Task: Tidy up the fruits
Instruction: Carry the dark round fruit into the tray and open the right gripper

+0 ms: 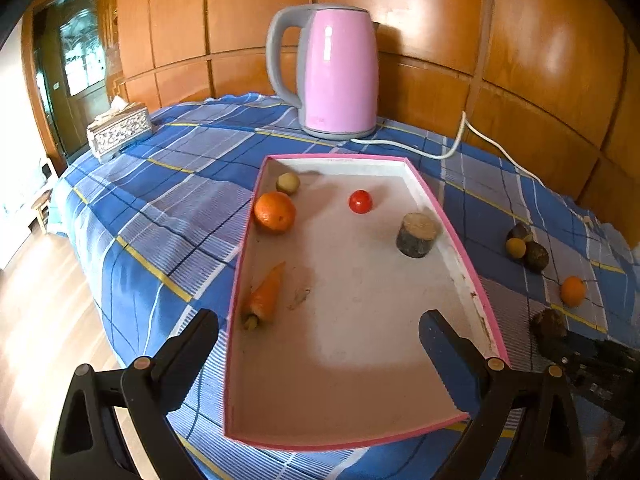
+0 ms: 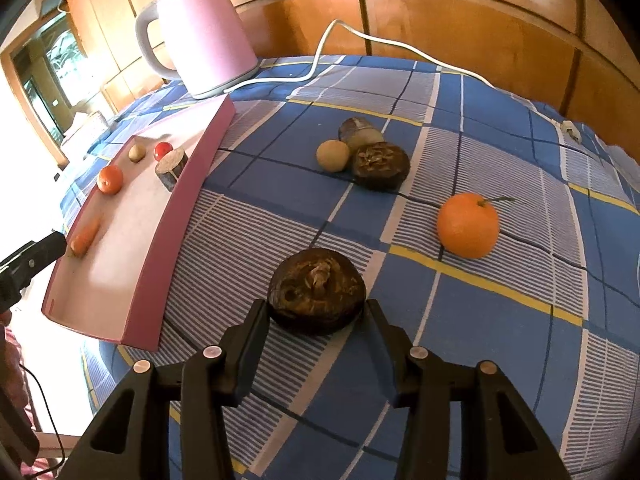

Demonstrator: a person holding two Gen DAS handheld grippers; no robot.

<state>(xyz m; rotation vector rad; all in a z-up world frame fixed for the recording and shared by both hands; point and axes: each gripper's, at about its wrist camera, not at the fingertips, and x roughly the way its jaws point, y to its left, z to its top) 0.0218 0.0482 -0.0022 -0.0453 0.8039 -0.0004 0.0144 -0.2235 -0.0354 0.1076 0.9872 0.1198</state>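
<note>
A pink-rimmed white tray (image 1: 452, 232) holds an orange (image 1: 275, 212), a small yellowish fruit (image 1: 288, 183), a red tomato (image 1: 360, 201), a stump-like brown piece (image 1: 417, 234) and a carrot (image 1: 266, 294). My left gripper (image 1: 318, 320) stands wide open over the tray's near end, with only bare tray floor between its fingers and the carrot just inside the left finger. On the checked cloth, my right gripper (image 2: 316, 308) is shut on a dark brown wrinkled fruit (image 2: 316, 284), which rests on the cloth. Further out lie an orange (image 2: 468, 226) and a cluster of three small fruits (image 2: 380, 166).
A pink kettle (image 1: 336, 72) stands behind the tray, and its white cable (image 2: 360, 34) trails over the cloth at the back. At the far left corner sits a tissue box (image 1: 118, 130). The table edge drops to the floor at the left; wooden panels close the back.
</note>
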